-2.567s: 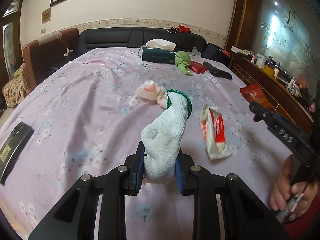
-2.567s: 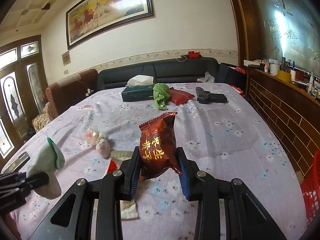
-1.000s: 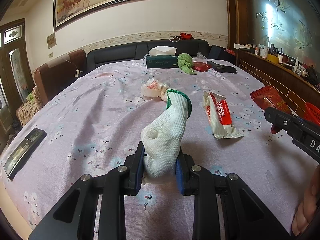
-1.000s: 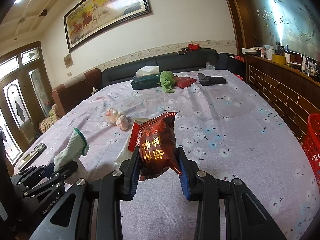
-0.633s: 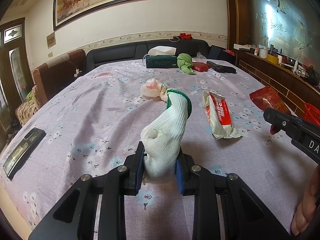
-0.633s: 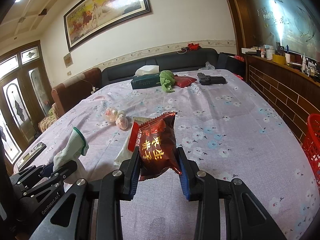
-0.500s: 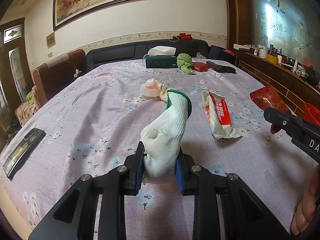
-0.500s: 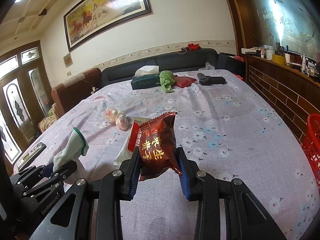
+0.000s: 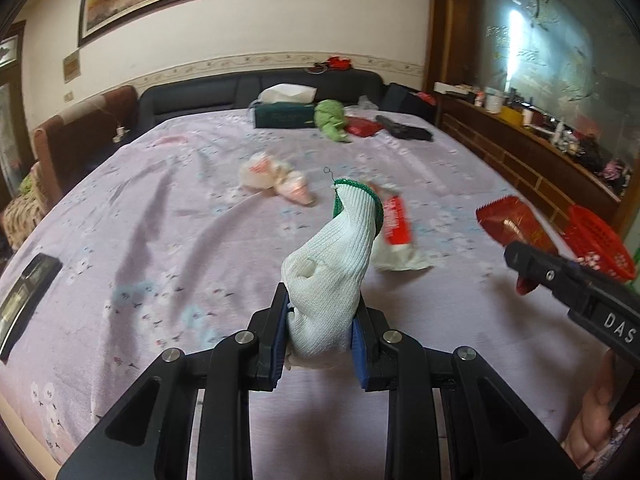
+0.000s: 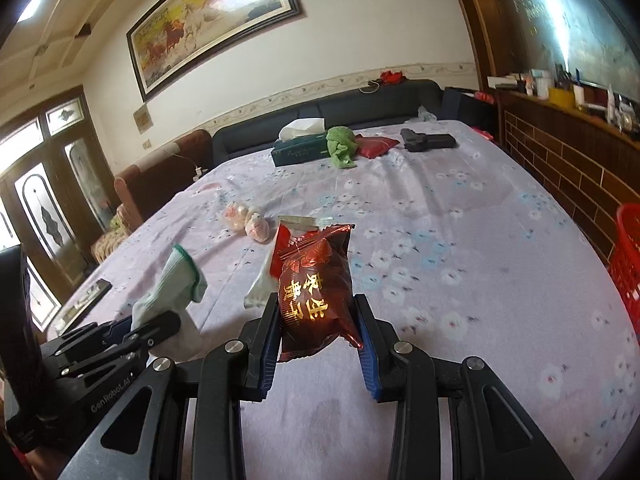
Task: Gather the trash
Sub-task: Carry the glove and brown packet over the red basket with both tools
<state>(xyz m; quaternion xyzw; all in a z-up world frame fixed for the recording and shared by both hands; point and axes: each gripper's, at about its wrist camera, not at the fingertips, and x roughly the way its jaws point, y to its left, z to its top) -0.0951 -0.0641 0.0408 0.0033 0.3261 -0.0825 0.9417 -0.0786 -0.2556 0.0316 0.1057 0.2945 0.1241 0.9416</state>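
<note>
You have a white glove (image 9: pixel 326 276) clamped in the left gripper (image 9: pixel 320 344) and a red packet (image 10: pixel 316 300) clamped in the right gripper (image 10: pixel 320 348), both lifted above the table (image 10: pixel 460 240). The red basket (image 10: pixel 630 256) stands past the table's right edge, so I judge it the drop place. Carry both there in a level sweep and release only above its rim. The right side is free; a white wrapper (image 9: pixel 394 236) and pink bags (image 9: pixel 276 180) lie near the middle.
</note>
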